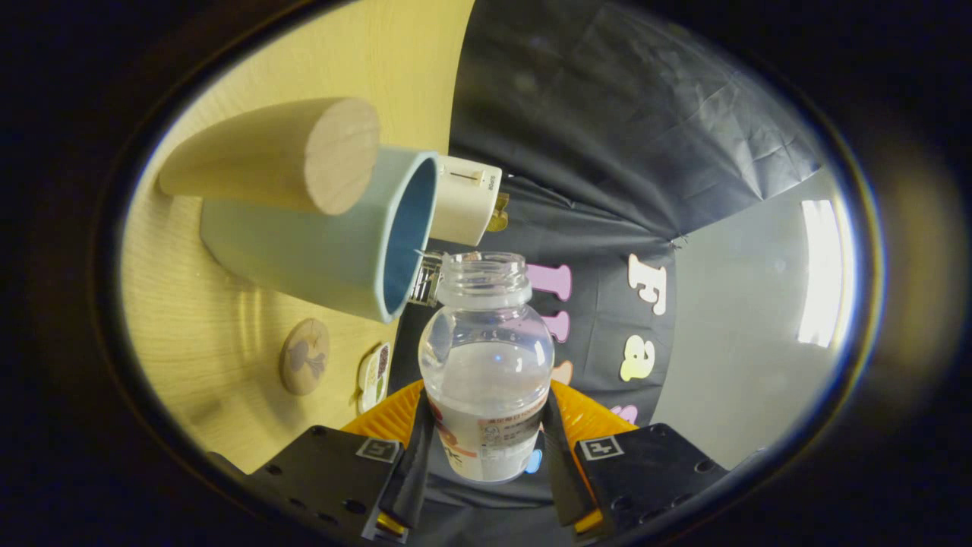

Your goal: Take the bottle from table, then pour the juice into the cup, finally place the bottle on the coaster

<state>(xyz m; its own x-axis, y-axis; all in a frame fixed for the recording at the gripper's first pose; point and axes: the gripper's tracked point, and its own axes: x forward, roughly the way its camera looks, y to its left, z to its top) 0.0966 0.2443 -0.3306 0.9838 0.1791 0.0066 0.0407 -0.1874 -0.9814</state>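
Note:
My gripper point(486, 448) is shut on a clear plastic bottle point(486, 357), both fingers pressing on its labelled lower body. The bottle has no cap and holds clear liquid in its lower half. The whole view is rolled sideways, so the wooden table point(228, 334) stands like a wall beside the bottle. A pale blue cup point(326, 243) with a darker blue inside stands on that table; its open rim lies right beside the bottle's mouth point(484, 266), just apart from it. A small round coaster point(304, 356) with a leaf picture lies on the table nearer my fingers than the cup.
A thick wooden cylinder point(281, 156) stands on the table just past the cup. A white box-like device point(465, 199) sits behind the cup's rim. A small flat packet point(374, 377) lies at the table's edge near the coaster. Black cloth wall and a grey panel lie beyond.

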